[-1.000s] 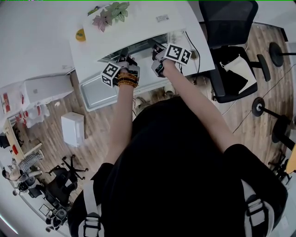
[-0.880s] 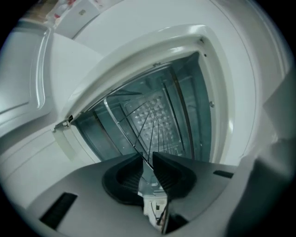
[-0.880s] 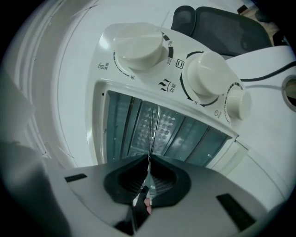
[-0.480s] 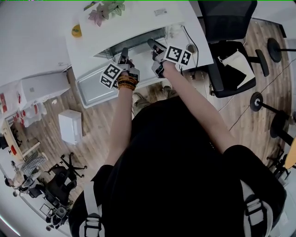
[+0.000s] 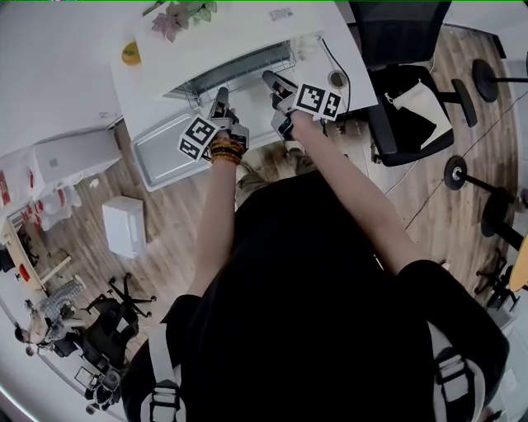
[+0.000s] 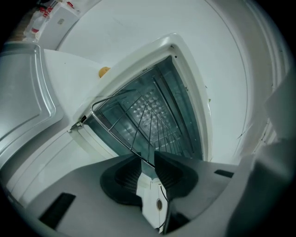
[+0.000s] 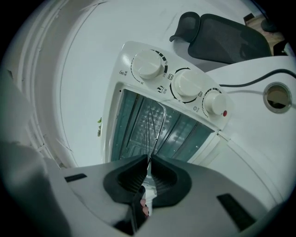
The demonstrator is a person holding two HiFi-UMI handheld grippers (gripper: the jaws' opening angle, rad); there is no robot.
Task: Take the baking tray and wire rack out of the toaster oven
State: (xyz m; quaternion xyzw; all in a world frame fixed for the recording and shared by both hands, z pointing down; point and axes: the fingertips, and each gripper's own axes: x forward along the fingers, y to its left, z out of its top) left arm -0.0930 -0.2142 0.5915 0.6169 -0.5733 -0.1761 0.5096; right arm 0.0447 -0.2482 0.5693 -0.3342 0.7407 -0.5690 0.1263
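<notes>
The wire rack (image 5: 246, 82) sticks partway out of the open white toaster oven (image 5: 235, 37), held level by its front bar. My left gripper (image 5: 221, 95) grips the bar's left part; in the left gripper view the rack (image 6: 121, 129) crosses slantwise between the jaws (image 6: 148, 156), which stand slightly apart on the wire. My right gripper (image 5: 271, 79) is shut on the right part, and the rack (image 7: 155, 121) shows edge-on above its jaws (image 7: 149, 162). The baking tray (image 5: 161, 152) lies on the table left of the oven, also visible as the tray (image 6: 23, 102).
Three knobs (image 7: 185, 84) sit on the oven's right panel. A small yellow object (image 5: 130, 53) and a plant (image 5: 177, 15) stand behind on the white table (image 5: 66, 66). A black office chair (image 5: 408, 91) is at the right, beside a cable hole (image 7: 277, 96).
Both grippers have drawn back from the oven toward the person, and the wire rack has slid farther out of the opening. The left gripper has rolled a little.
</notes>
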